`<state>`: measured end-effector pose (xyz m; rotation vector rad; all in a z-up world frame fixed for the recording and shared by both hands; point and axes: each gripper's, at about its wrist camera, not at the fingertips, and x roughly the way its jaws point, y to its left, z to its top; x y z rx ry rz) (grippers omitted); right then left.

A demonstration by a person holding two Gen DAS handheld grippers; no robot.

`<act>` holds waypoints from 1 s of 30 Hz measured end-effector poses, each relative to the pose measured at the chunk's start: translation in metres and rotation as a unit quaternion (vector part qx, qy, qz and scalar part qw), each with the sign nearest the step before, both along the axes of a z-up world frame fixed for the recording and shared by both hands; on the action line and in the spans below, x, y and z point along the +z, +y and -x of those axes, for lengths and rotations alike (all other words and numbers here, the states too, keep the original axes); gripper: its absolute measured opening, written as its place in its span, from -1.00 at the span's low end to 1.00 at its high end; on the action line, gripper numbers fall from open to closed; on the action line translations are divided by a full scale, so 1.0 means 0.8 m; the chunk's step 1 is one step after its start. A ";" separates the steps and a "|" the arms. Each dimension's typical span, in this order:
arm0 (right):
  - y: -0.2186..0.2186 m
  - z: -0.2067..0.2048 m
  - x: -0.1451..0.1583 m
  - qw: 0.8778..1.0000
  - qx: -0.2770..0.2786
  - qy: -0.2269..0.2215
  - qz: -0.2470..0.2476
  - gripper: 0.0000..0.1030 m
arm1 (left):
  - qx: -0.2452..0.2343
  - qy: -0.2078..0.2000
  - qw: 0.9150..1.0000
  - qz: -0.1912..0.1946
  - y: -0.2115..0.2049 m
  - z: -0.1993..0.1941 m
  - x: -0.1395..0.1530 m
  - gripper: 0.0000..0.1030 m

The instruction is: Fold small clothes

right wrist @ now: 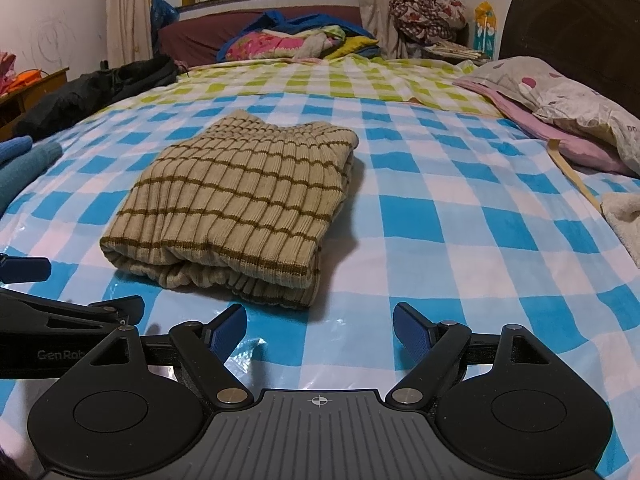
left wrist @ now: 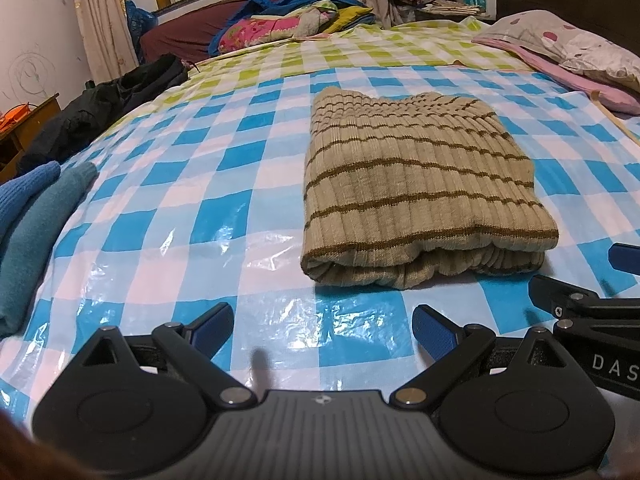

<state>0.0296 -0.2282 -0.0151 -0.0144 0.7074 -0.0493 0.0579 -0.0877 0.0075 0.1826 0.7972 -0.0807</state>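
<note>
Blue knitwear (left wrist: 28, 216) at bed's left edge; left gripper (left wrist: 323, 330) wide, empty; striped beige sweater (left wrist: 416, 184) folded mid-bed on checked sheet (left wrist: 200, 184); right gripper (right wrist: 320, 330) wide, empty; pink pillow (right wrist: 560, 120) at right edge
</note>
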 end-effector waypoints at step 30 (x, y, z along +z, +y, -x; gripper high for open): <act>0.000 0.000 -0.006 1.000 -0.004 0.010 0.000 0.60 | 0.006 0.004 1.000 -0.009 -0.004 -0.001 -0.005 0.95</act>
